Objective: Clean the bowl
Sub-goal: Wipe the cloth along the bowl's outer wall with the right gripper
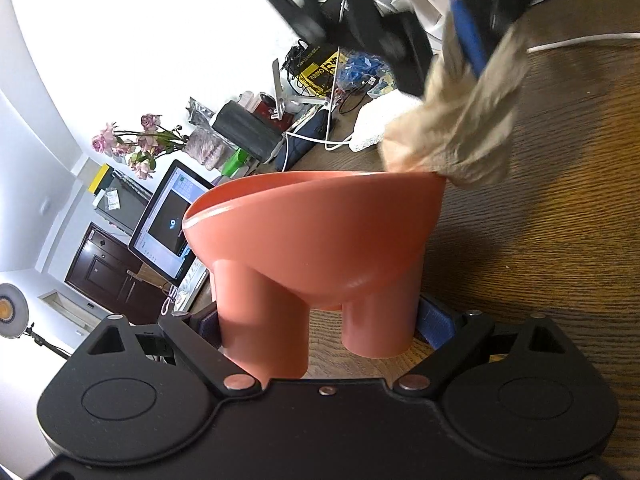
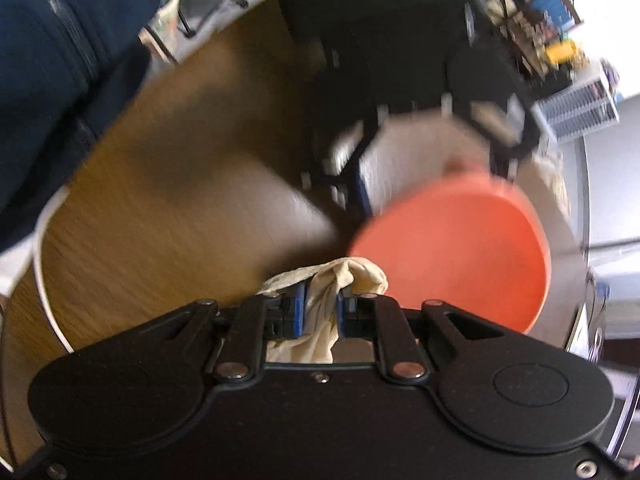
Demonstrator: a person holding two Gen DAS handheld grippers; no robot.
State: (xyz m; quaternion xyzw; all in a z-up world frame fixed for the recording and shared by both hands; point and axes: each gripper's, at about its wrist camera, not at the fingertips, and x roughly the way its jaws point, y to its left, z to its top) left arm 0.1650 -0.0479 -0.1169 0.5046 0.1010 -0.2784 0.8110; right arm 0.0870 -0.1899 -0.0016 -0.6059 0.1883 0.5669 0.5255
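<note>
Left gripper [image 1: 318,326]: jaws clamped on the legs of the orange bowl [image 1: 320,232], held tilted above the wooden table [image 1: 560,240]. Right gripper [image 2: 320,312]: jaws clamped on a beige cloth [image 2: 332,280], just beside the bowl's rim. Right view blurred.

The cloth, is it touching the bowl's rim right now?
Touching. Left wrist view shows the cloth resting on the bowl at its far rim.
</note>
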